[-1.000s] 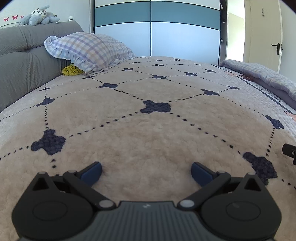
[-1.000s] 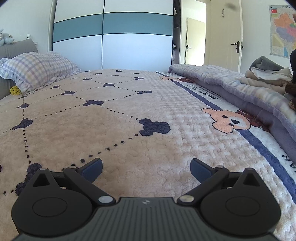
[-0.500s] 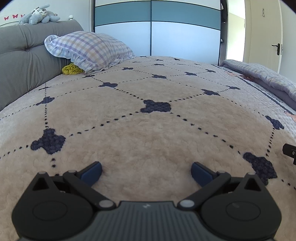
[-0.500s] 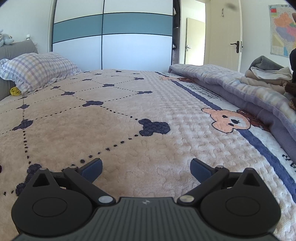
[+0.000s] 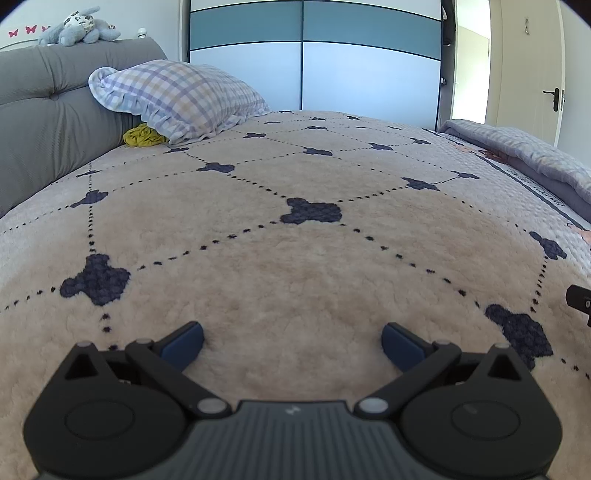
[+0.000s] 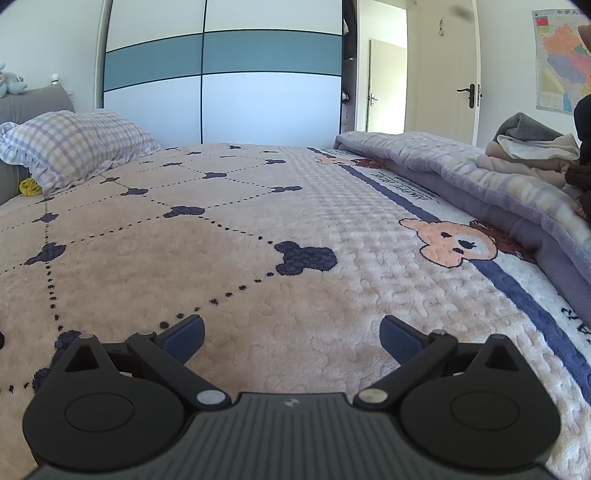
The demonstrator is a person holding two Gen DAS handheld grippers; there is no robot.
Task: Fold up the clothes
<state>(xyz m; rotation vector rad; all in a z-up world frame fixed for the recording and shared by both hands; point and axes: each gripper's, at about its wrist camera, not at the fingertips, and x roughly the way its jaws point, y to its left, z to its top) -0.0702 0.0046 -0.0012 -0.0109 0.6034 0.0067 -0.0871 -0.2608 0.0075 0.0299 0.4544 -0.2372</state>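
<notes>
My left gripper is open just above the fluffy beige bedspread, nothing between its blue pads. My right gripper is open too, low over the same bedspread, holding nothing. A pile of clothes, grey, white and beige, lies far right on the folded lilac quilt. A small yellow garment is tucked under the checked pillow at the headboard, far from both grippers. A dark bit of the right gripper shows at the left wrist view's right edge.
A grey padded headboard runs along the left, with a plush toy on top. Wardrobe doors stand beyond the bed. A door and a wall map are at the right. Something dark brown sits by the clothes pile.
</notes>
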